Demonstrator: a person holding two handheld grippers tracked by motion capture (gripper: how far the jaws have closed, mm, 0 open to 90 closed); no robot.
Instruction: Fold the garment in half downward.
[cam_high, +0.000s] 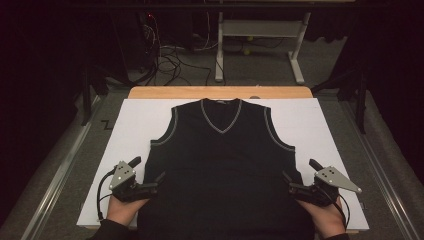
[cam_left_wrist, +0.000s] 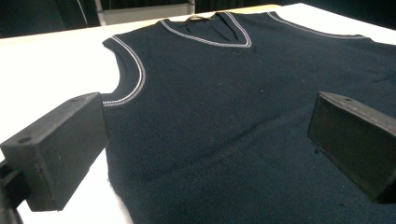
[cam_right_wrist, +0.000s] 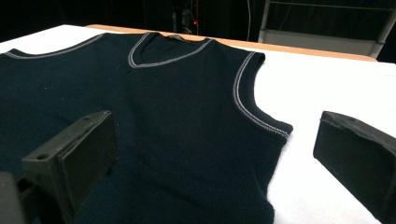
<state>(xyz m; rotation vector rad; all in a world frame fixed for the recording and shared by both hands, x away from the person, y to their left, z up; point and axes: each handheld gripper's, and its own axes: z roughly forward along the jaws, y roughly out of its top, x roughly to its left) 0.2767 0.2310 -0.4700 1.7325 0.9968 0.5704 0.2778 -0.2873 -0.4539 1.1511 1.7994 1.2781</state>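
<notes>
A dark navy sleeveless V-neck vest (cam_high: 220, 160) with pale trim at neck and armholes lies flat, front up, on a white sheet (cam_high: 320, 130). My left gripper (cam_high: 148, 169) stands open at the vest's left side edge below the armhole. In the left gripper view the vest (cam_left_wrist: 224, 107) edge runs between the two wide-apart jaws of my left gripper (cam_left_wrist: 210, 135), and neither pad presses on it. My right gripper (cam_high: 300, 170) is open at the right side edge. In the right gripper view the vest (cam_right_wrist: 154, 107) side seam lies between the spread jaws of my right gripper (cam_right_wrist: 215, 154).
The white sheet covers a wooden table (cam_high: 150, 93) whose far edge shows beyond the collar. Bare sheet lies on both sides of the vest. Behind the table stand a white metal frame (cam_high: 260, 30) and loose cables (cam_high: 170, 62) on grey floor.
</notes>
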